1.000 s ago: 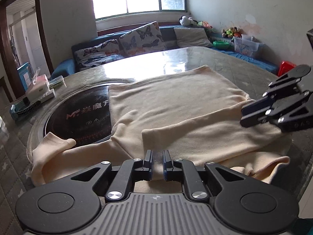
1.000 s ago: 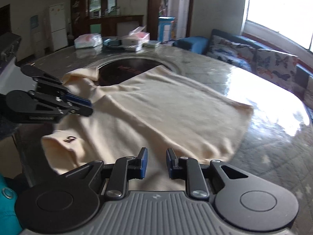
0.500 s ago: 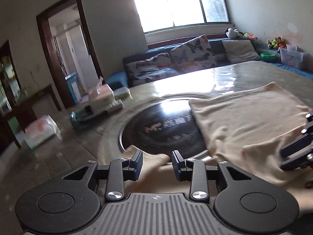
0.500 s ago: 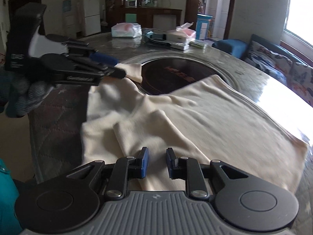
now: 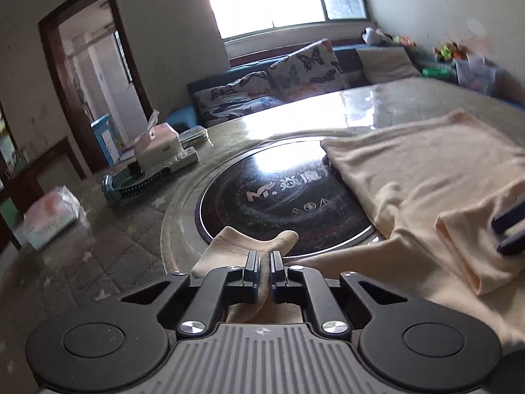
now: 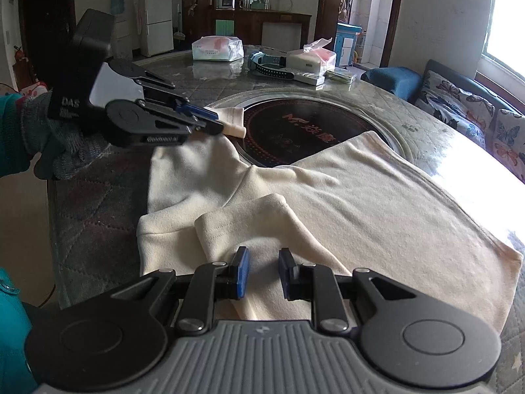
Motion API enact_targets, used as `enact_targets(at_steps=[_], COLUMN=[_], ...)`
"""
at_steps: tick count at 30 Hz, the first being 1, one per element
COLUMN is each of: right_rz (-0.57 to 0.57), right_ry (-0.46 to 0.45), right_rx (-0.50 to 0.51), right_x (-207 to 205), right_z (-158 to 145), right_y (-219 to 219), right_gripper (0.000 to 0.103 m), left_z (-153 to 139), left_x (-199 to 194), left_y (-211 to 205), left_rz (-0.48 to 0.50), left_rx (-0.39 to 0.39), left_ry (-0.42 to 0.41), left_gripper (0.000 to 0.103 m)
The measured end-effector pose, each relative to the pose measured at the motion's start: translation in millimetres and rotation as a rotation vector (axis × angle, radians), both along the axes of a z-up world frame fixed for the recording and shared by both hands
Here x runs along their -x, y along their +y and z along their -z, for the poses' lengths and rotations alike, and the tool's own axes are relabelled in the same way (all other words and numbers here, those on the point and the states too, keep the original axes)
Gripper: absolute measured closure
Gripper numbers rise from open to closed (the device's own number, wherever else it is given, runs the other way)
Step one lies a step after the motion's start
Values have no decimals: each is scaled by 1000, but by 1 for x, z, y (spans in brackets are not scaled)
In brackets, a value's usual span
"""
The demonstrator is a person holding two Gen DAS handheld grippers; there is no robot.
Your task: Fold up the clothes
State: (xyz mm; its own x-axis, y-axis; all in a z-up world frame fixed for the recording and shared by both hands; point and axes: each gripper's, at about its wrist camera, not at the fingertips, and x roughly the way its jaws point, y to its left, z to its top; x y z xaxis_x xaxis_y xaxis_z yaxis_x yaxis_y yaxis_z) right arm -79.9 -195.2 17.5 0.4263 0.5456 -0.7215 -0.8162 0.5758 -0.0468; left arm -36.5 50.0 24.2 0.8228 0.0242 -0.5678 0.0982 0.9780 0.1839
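The left gripper (image 5: 265,262), clamped on the sleeve cuff of the cream knit top (image 6: 361,203) spread on the quilted table (image 6: 98,216), should carry it right, low and taut, while the right gripper (image 6: 262,274) hovers parted above the already folded near sleeve.

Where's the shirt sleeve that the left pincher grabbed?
The sleeve cuff is pinched in the left gripper, lifted at the near edge of the black round cooktop; in the right wrist view, that is upper left.
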Motion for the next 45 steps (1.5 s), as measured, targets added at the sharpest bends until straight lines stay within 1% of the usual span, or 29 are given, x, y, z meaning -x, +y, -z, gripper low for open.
enact_targets(at_steps=[5, 8, 11, 15, 17, 20, 23, 24, 26, 28, 32, 34, 35, 37, 38, 39, 41, 43, 45], right_rz=[15, 28, 58, 121, 163, 233, 302, 322, 361, 388, 381, 360, 347, 309, 291, 278, 273, 268, 269], right_ry=[-7, -13, -19, -16, -13, -7, -1, 2, 9, 18, 59, 84, 95, 115, 124, 132, 142, 146, 125], right_rx=[-16, -34, -56, -82, -91, -101, -101, -101, -104, -117, -178, -201, -206, -201, -198, -195, -185, -174, -155], right_x=[2, 3, 2, 1, 1, 2, 6, 7, 10, 12, 8, 3, 1, -3, -6, -7, -9, -10, -7], right_z=[-3, -8, -13, -17, -18, -17, -15, -15, -15, -16, -17, -15, -13, -8, -6, -4, 0, 3, 2], right_y=[-4, -9, -20, -41, -55, -77, -100, -107, -121, -130, -134, -126, -120, -104, -96, -90, -80, -71, -67], right_gripper=[83, 83, 83, 83, 83, 83, 83, 83, 83, 83, 83, 83, 83, 83, 83, 83, 82, 81, 85], left_z=[-27, -49, -72, -92, -90, -72, -51, -45, -42, -41, -37, -34, -33, -32, -31, -29, -25, -19, -14], left_x=[8, 15, 23, 34, 39, 41, 40, 41, 45, 47, 50, 53, 56, 64, 68, 72, 78, 80, 81], left_y=[26, 29, 16, -21, -44, -83, -112, -120, -126, -123, -97, -84, -76, -62, -57, -53, -48, -45, -45], left_rz=[-73, -69, -7, 129, 202, 307, 377, 399, 438, 446, 352, 293, 266, 221, 204, 188, 161, 146, 141], left_rx=[246, 375, 473, 568, 614, 641, 635, 621, 577, 525, 426, 362, 337, 297, 277, 252, 207, 189, 174], left_ry=[-33, -68, -107, -137, -125, -47, 52, 81, 90, 73, 47, 40, 36, 23, 15, 6, -2, 12, 24], left_gripper=[99, 99, 99, 99, 98, 97, 96, 96, 96, 93, 92, 90, 87, 78, 69, 65, 61, 61, 61])
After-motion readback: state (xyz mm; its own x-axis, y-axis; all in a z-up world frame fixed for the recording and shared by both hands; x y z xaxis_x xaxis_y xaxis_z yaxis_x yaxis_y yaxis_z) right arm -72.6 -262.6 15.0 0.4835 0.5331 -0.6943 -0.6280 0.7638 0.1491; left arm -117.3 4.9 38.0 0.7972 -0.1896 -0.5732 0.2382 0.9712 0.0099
